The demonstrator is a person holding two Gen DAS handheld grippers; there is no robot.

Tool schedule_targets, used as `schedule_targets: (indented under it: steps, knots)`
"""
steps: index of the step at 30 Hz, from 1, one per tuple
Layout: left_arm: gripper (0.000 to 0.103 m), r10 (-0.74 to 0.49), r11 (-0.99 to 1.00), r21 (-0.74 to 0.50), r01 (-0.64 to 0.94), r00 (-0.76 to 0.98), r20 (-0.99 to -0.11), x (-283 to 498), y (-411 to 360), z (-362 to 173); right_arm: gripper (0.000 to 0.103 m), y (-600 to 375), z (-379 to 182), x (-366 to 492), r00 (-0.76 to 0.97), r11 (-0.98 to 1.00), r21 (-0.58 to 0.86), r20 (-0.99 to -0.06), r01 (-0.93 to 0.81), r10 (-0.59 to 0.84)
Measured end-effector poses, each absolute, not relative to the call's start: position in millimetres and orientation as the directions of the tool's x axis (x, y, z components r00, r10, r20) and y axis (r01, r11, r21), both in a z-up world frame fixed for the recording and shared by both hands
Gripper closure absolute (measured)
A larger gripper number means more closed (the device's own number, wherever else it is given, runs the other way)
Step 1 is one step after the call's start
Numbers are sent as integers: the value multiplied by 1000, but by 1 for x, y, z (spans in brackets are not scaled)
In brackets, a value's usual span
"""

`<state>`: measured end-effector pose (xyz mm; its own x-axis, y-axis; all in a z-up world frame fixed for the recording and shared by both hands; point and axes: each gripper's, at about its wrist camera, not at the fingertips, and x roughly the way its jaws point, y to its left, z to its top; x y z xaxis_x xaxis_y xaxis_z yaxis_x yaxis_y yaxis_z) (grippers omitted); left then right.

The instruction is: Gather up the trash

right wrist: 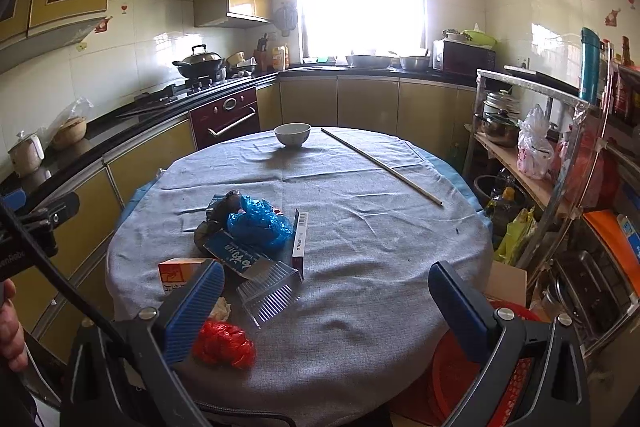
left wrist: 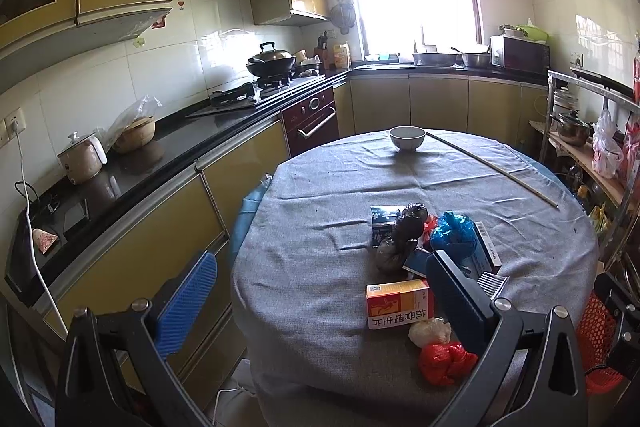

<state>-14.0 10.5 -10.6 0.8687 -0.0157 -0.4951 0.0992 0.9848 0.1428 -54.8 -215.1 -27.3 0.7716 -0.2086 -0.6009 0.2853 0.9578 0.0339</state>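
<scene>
Grippers both gaping and empty, left gripper (left wrist: 316, 291) and right gripper (right wrist: 326, 297); trash pile on grey table (right wrist: 360, 227) sits ahead-left of the right one, so I'd drop onto the nearest red bag (right wrist: 224, 343) first, pinching its bunched middle.

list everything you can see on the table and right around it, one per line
table: 1, grey cloth, centre
bowl: 1, white, far side
stick: 1, pale, far right, diagonal
blue bag: 1, in the pile
dark bag: 1, black, in the pile
orange box: 1, near edge
red bag: 1, near edge
clear tray: 1, ribbed, beside the boxes
red basket: 1, below the table's near right edge
left gripper: open, empty
right gripper: open, empty
</scene>
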Motion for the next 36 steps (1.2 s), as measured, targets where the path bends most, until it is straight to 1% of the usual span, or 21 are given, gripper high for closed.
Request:
schedule_targets:
  steps: [36]
  knots:
    - [0, -16, 984, 148, 104, 864, -502, -15, 8, -14, 0, -220, -31, -56, 758, 951, 49, -617, 304, -211]
